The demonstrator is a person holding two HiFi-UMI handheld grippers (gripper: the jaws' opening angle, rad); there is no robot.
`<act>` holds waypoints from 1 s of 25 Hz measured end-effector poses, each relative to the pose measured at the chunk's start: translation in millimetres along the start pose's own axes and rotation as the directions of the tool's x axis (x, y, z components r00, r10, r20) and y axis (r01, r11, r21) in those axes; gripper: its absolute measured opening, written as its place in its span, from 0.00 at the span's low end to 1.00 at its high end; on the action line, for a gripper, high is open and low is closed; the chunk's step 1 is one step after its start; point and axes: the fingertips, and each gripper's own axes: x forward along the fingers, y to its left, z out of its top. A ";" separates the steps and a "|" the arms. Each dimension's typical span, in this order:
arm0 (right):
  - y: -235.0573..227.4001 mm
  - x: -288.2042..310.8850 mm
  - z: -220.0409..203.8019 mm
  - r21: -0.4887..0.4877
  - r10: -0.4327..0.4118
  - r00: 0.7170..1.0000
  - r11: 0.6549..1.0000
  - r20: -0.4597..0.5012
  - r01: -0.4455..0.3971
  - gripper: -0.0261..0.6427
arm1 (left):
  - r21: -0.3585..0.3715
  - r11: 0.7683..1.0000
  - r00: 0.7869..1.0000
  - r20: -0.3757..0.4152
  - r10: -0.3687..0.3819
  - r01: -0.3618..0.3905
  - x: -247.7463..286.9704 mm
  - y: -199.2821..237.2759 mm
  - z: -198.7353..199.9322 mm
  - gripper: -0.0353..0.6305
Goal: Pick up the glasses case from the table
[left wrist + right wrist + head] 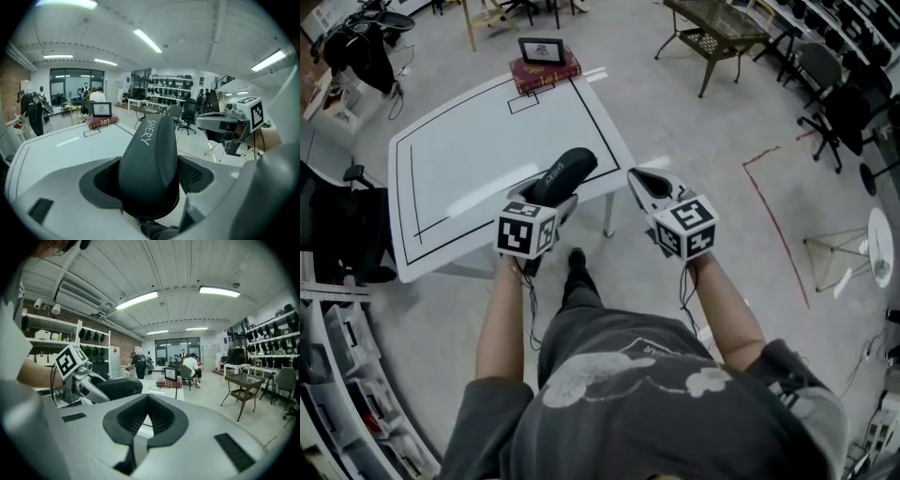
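The glasses case (569, 167) is a black oblong shell with pale lettering on its lid (149, 154). It hangs in the air over the near corner of the white table (478, 141), clear of the tabletop. My left gripper (551, 192) is shut on it, one jaw on each long side, and the case points away from me. In the left gripper view the case fills the space between the fingers (197, 174). My right gripper (641, 179) hovers off the table's right edge, above the floor, shut with nothing between its jaws (147, 420).
A red book stack with a small framed picture (544, 64) sits at the table's far edge. A dark metal side table (712, 33) and office chairs (825, 75) stand beyond, to the right. Shelving (337, 375) lines the left. Red tape marks the floor (773, 206).
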 end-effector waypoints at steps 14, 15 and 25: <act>9.6 -80.1 -33.7 0.081 -0.025 1.000 0.996 -0.004 0.025 0.04 | -0.096 0.994 0.999 0.003 0.047 -0.047 -48.3 -60.2 -59.0 0.58; 11.0 -81.8 -35.3 0.083 -0.022 1.000 0.996 -0.005 0.022 0.04 | -0.098 0.994 0.999 0.001 0.049 -0.049 -49.7 -62.2 -62.2 0.58; 30.7 -89.7 -63.0 0.116 0.002 0.999 0.993 -0.039 0.002 0.04 | -0.123 0.991 0.999 -0.020 0.043 -0.045 -59.5 -79.0 -91.4 0.58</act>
